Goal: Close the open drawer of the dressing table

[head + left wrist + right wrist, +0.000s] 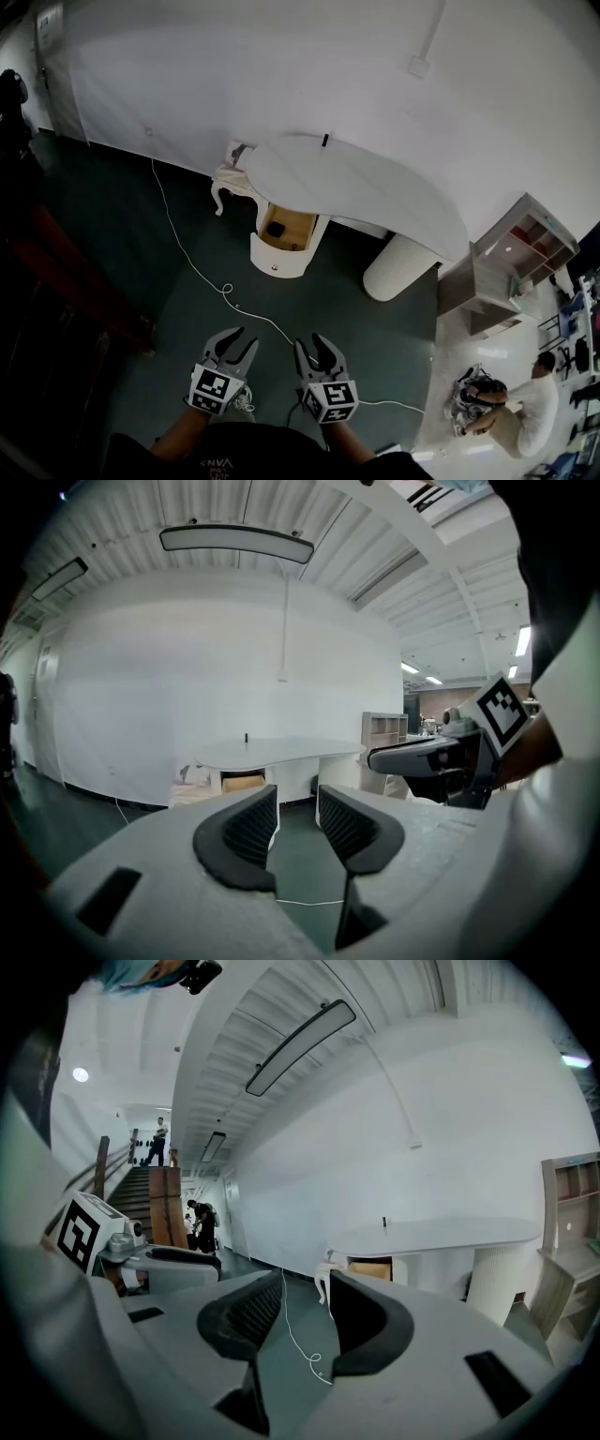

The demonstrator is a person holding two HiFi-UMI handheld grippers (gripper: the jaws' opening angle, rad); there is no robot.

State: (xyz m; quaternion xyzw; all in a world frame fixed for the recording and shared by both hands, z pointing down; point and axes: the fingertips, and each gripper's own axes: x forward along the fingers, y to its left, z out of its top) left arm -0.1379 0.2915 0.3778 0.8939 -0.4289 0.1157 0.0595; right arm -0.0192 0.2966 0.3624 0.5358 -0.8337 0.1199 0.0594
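Note:
The white dressing table [356, 187] stands across the dark floor by the far wall. Its drawer [284, 240] is pulled out, with a wooden inside and a small dark item in it. In the left gripper view the table [281, 752] is far off, the open drawer [242, 782] under its top. The right gripper view shows the table [441, 1234] and drawer [370, 1269] too. My left gripper [236, 345] and right gripper [316, 351] hang side by side near my body, well short of the table. Both are open with nothing between the jaws.
A white cable [202, 277] snakes over the floor from the wall toward me. A white ribbed cylinder [398, 267] stands right of the drawer. A wooden shelf unit [511, 262] sits at the right, and a person [525, 398] crouches beyond it. Stairs [155, 1204] rise at the left.

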